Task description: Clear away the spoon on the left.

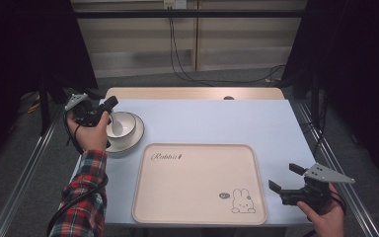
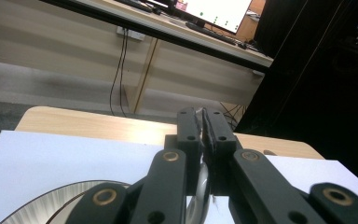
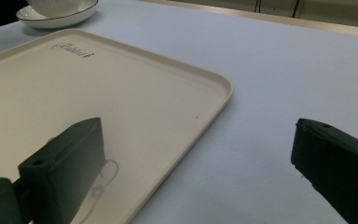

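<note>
My left tongs (image 1: 109, 106) are closed right down on the thin handle of a metal spoon (image 1: 115, 127); in the left gripper view the two black jaws meet with the handle pinched between them, and the spoon's shiny stem (image 2: 201, 186) runs down below the pads. From the high view, the spoon's bowl lies inside the small white ceramic bowl (image 1: 126, 124), which sits on a white saucer with a dark rim (image 1: 133, 140) near the far left corner of the counter (image 1: 217, 118). My right tongs (image 1: 284, 177) stand wide apart and hold nothing; they hover at the near right, just beside the right edge of the cream rectangular plastic tray printed with a rabbit (image 1: 192, 182). In the right gripper view one jaw hangs over the tray's corner (image 3: 158, 107) and the other over the pale blue cover of the counter (image 3: 279, 70).

I count one spoon, one bowl, one saucer, one tray and two tongs.
</note>
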Motion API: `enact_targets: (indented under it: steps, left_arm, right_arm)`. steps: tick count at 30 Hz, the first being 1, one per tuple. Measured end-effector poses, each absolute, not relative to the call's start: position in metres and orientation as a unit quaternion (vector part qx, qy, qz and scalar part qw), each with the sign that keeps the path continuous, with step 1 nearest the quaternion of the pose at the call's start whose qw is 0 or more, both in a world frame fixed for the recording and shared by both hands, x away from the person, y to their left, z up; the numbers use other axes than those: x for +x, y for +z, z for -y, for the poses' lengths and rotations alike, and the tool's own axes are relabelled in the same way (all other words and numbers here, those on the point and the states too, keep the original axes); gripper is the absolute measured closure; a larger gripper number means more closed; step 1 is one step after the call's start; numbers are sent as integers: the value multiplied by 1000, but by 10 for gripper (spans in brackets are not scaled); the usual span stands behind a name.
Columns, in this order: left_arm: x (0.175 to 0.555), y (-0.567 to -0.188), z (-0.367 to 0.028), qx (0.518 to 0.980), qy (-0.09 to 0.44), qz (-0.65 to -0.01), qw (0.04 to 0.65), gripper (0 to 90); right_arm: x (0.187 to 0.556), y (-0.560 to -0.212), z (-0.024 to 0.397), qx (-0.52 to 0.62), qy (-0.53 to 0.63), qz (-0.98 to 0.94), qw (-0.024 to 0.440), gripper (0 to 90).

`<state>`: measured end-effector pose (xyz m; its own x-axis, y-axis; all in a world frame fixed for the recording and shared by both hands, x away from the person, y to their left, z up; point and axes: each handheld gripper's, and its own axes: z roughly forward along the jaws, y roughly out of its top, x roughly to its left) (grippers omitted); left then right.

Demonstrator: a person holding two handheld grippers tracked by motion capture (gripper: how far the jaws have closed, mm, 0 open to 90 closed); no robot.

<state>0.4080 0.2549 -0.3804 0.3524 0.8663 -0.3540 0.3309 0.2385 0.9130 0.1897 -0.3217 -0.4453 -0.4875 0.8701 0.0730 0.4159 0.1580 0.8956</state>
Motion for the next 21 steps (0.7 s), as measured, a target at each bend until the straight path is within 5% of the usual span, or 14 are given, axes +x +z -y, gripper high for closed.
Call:
enact_targets:
  steps: [11, 21]
  left_arm:
    - [408, -402, -256, 577, 222, -536, 575, 865]
    - [408, -376, -252, 580, 217, -518, 589, 866]
  right_arm:
    - [189, -445, 321, 445, 473, -722, 239, 24]
    - [190, -445, 321, 445, 473, -722, 240, 25]
